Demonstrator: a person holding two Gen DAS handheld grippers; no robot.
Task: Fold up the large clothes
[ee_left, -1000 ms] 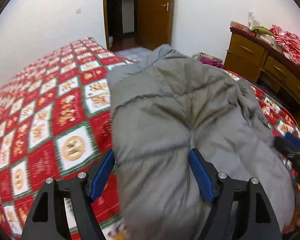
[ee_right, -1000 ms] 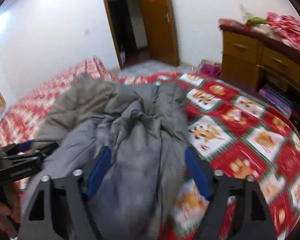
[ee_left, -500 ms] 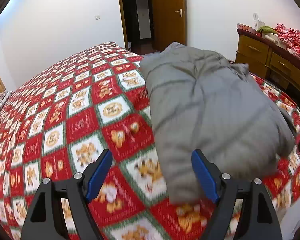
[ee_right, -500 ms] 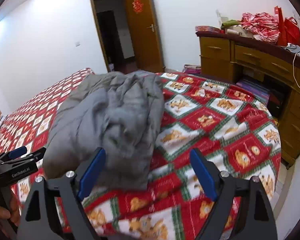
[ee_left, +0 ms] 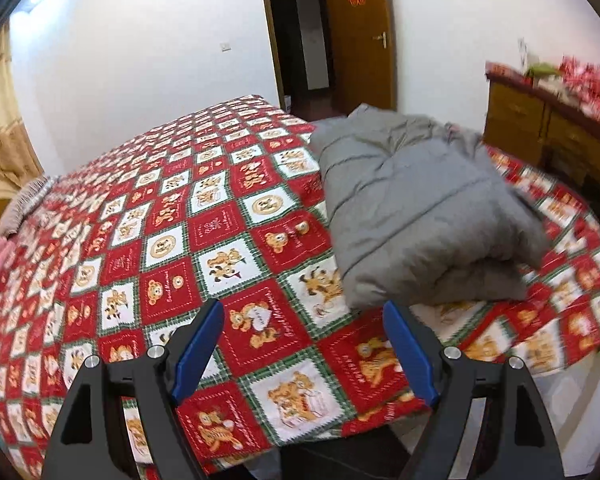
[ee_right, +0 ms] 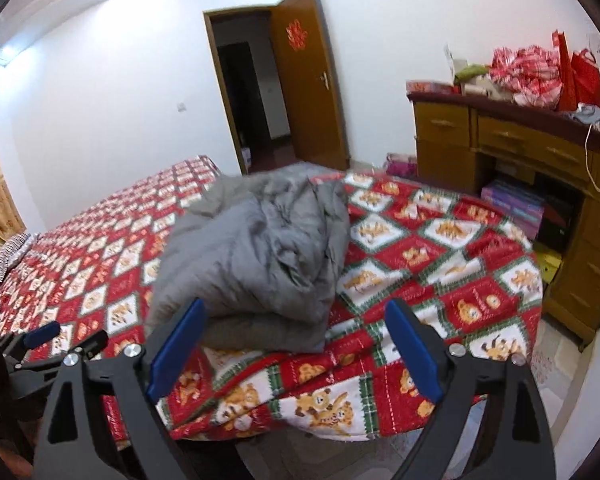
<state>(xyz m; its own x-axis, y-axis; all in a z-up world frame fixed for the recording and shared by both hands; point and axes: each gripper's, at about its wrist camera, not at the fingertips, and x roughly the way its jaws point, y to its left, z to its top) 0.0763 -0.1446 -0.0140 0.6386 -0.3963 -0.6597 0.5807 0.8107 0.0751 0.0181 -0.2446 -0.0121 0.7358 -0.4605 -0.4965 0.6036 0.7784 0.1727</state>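
A grey padded jacket [ee_left: 412,204] lies folded in a thick bundle on the bed, near its front corner; it also shows in the right wrist view [ee_right: 260,256]. My left gripper [ee_left: 304,344] is open and empty, held back from the bed's edge, with the jacket ahead and to its right. My right gripper [ee_right: 292,344] is open and empty, also back from the bed, with the jacket just beyond its left finger. The left gripper shows at the left edge of the right wrist view [ee_right: 60,340].
The bed has a red, white and green patterned cover [ee_left: 172,240]. A wooden dresser [ee_right: 540,184] piled with red bags stands to the right of the bed. An open wooden door [ee_right: 312,88] is in the far wall. Floor shows below the bed's front edge.
Both grippers have pulled back from the jacket, from right over it to beyond the bed's edge. The jacket now lies folded and free of both grippers.
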